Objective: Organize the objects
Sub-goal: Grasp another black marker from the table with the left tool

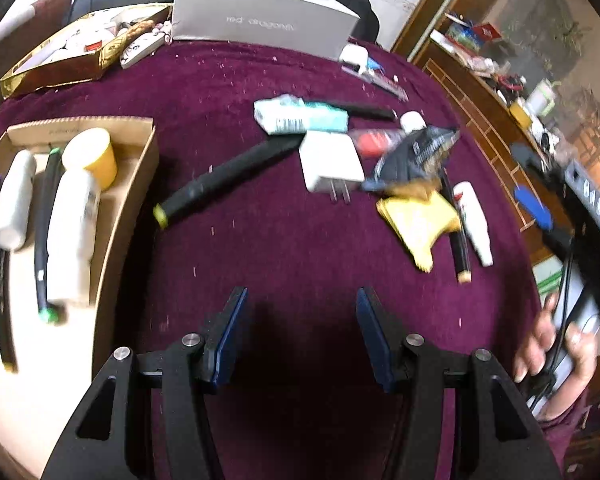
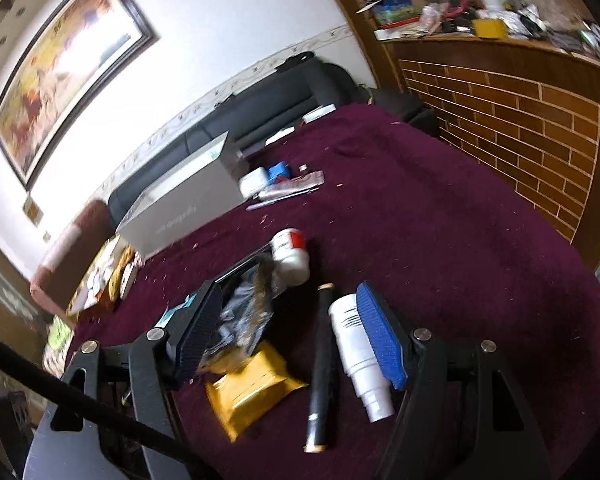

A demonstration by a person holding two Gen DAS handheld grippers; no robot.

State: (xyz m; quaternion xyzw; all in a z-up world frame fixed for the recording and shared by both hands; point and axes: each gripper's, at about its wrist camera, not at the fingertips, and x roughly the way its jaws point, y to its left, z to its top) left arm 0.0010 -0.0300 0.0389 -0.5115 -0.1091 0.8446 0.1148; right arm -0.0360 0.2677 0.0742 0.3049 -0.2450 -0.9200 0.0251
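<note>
Left tongs: the left gripper [image 1: 300,336] stands part open with nothing between its blue pads, over bare purple cloth [image 1: 284,248].
Right tongs: the right gripper [image 2: 290,334] stands wide and holds nothing; it hangs over the loose pile.
Between the right jaws: a yellow packet [image 2: 252,384], a black pen with gold ends [image 2: 322,368] and a white bottle [image 2: 358,354] lie on the cloth. The bottle is just beside the blue pad; whether they touch I cannot tell.
At the other right finger: a dark crinkled foil packet [image 2: 242,308] lies against the black pad.
Beyond the right tongs: a white jar with a red label [image 2: 290,254].
Ahead of the left tongs: a black marker with a yellow end [image 1: 224,178], a white plug adapter [image 1: 330,162] and a teal-and-white box [image 1: 300,118].
Left of the left tongs: the cardboard tray [image 1: 132,184], the likely destination.
Step in hand, as I judge it: choosing one item from the pile.
Doing it well: centre the jaws on a single thing, likely the bottle, across its width, so that neither the pen nor the packet is caught.
Count in tray: two white bottles, one yellow cup, one dark pen with a green tip; more dark sticks at the edge are blurred.
Count loose: at least nine.
</note>
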